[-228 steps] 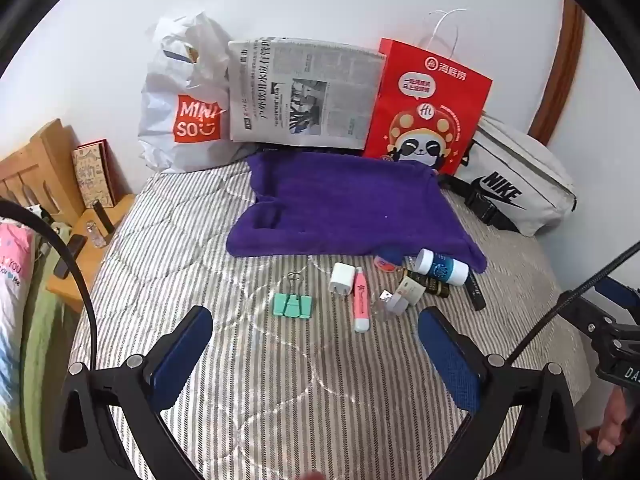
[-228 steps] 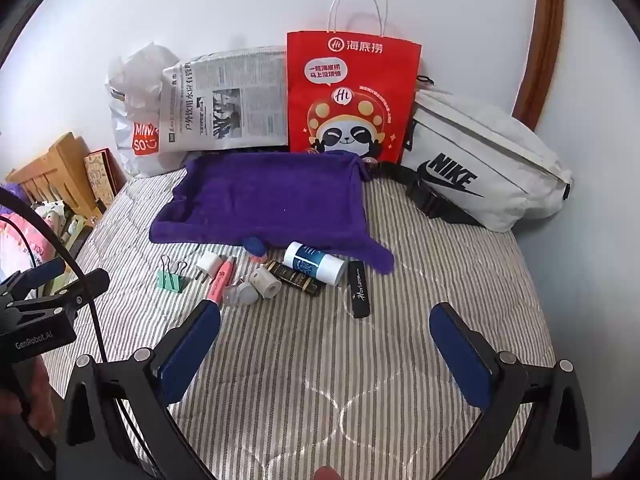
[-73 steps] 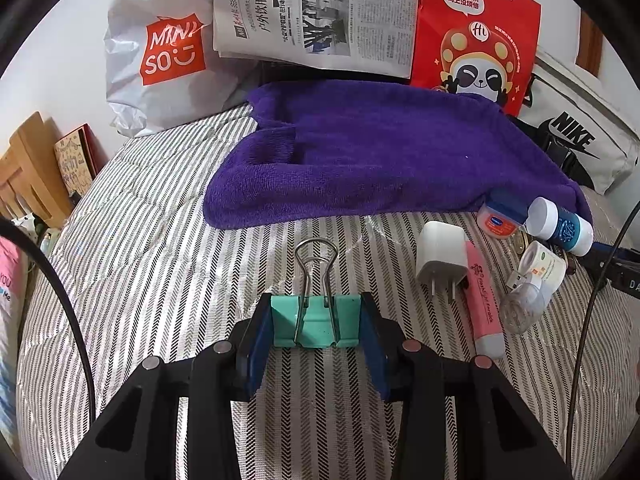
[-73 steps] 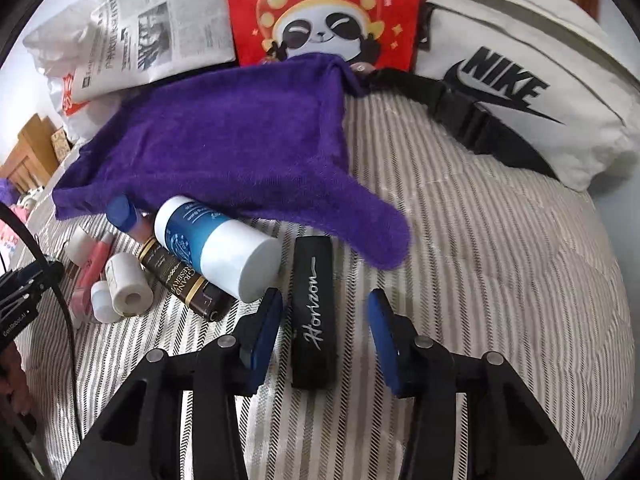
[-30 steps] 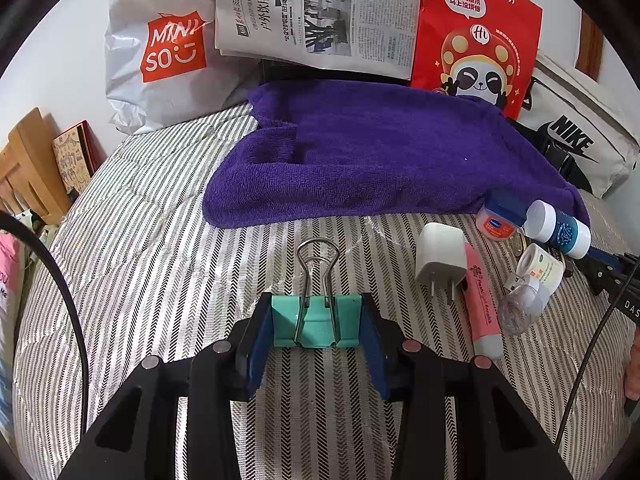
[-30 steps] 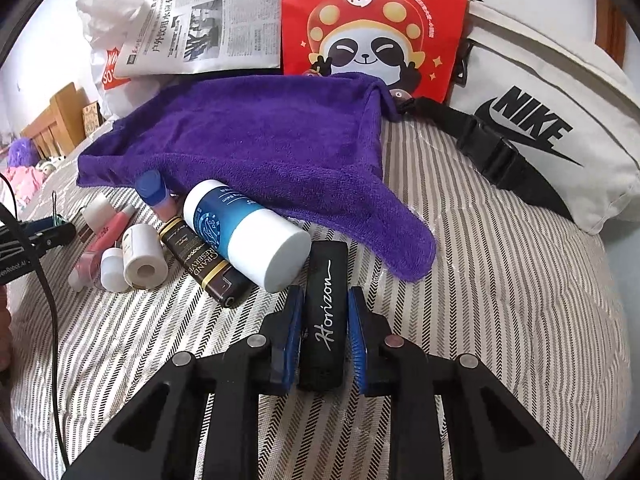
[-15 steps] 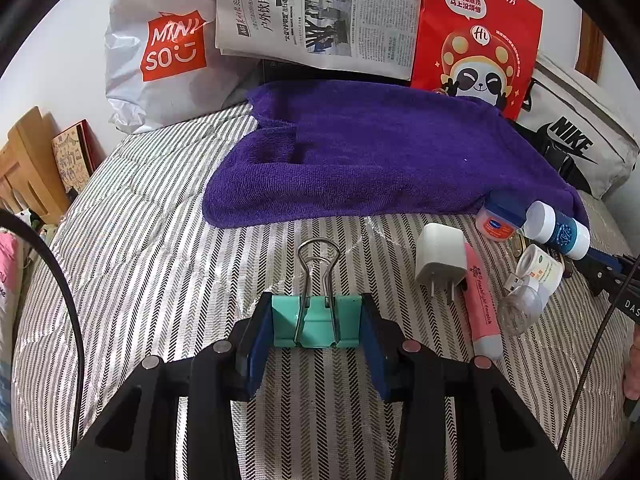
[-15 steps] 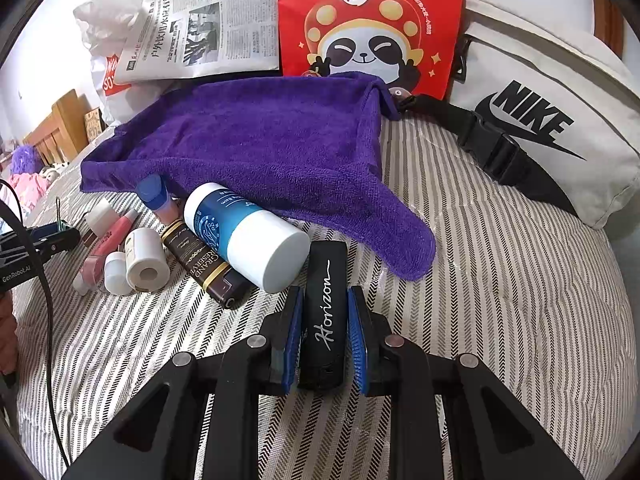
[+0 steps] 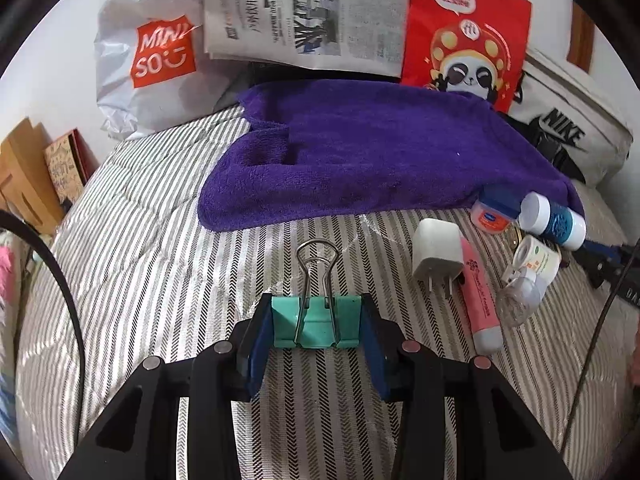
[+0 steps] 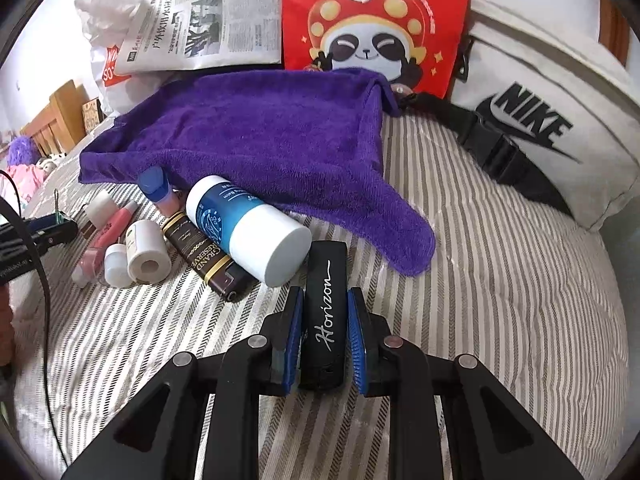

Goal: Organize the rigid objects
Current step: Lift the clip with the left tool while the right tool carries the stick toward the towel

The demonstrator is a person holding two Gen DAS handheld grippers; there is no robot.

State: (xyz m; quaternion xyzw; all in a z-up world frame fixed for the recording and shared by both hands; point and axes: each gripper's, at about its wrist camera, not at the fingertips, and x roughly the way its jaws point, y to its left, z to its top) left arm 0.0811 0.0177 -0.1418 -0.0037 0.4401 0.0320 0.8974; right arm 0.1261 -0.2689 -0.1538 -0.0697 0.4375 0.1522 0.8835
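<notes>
Left tongs: left gripper (image 9: 316, 326) closed on a green binder clip (image 9: 315, 322), blue pads pressing both ends of the clip, wire handle pointing away from the tongs.
Right tongs: right gripper (image 10: 325, 334) closed on a black case (image 10: 325, 312) marked "Horizon", pads against its long sides, far end sticking out past the fingertips.
Surface: striped bed cover (image 9: 132, 256) under both tongs.
Ahead of left tongs: purple towel (image 9: 372, 152) spread flat, well beyond the clip.
Right of left tongs: white plug (image 9: 437, 254) touching a pink tube (image 9: 480, 300); past them a small blue-lidded jar (image 9: 493, 210) at the towel's edge.
Left of right tongs: blue bottle with white cap (image 10: 246, 230) lying on its side just beside the case; a dark brown tube (image 10: 208, 258) against it; a white roll (image 10: 146, 256) farther left.
Behind towel: newspaper (image 9: 306, 14), red panda bag (image 10: 374, 20), white Nike bag (image 10: 540, 120).
</notes>
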